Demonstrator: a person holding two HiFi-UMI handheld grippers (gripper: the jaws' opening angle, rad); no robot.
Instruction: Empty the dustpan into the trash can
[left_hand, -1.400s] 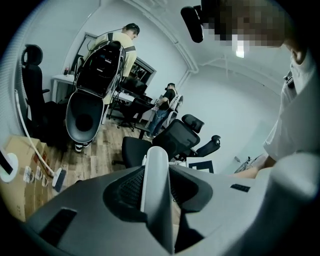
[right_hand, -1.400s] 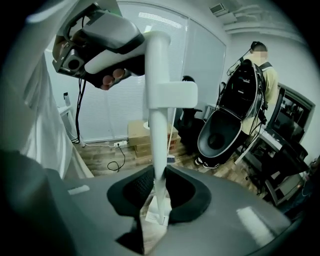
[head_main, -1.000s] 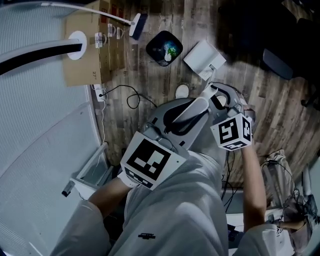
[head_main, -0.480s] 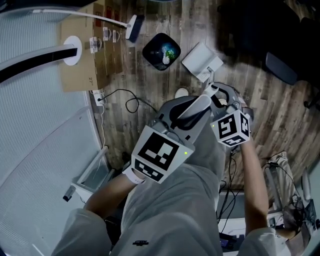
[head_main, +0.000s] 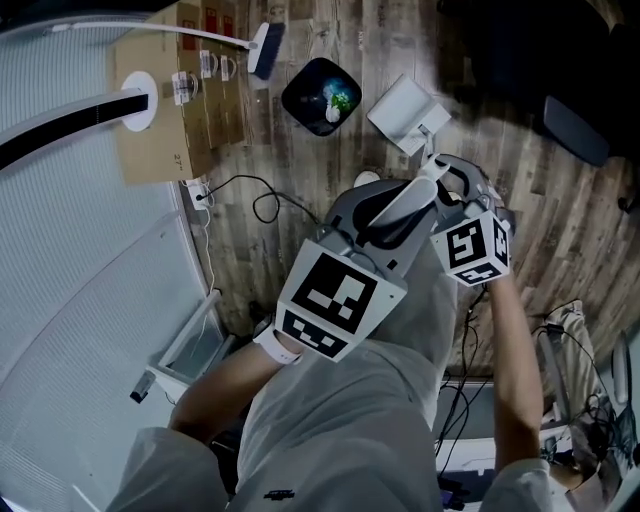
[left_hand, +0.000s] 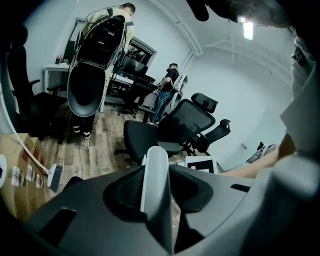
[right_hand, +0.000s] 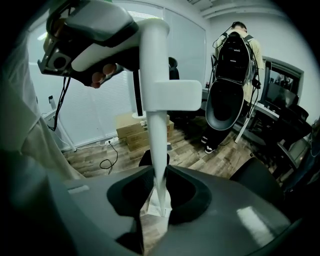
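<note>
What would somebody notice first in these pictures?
Two big black-and-white marker cubes in the middle, riding on the left gripper and right gripper, both clamped on a long white dustpan handle. Just past them is the white dustpan, beside a black trash can with something colourful inside.

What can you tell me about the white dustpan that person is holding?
The dustpan is white and looks like plastic: a boxy pan on a long, slim handle with a clip-like bracket partway along. The left hand-held gripper and the right hand-held gripper are both closed on the handle. The pan is down by the wooden floor, close beside the black trash can, not over it. Whether it touches the floor I cannot tell.
</note>
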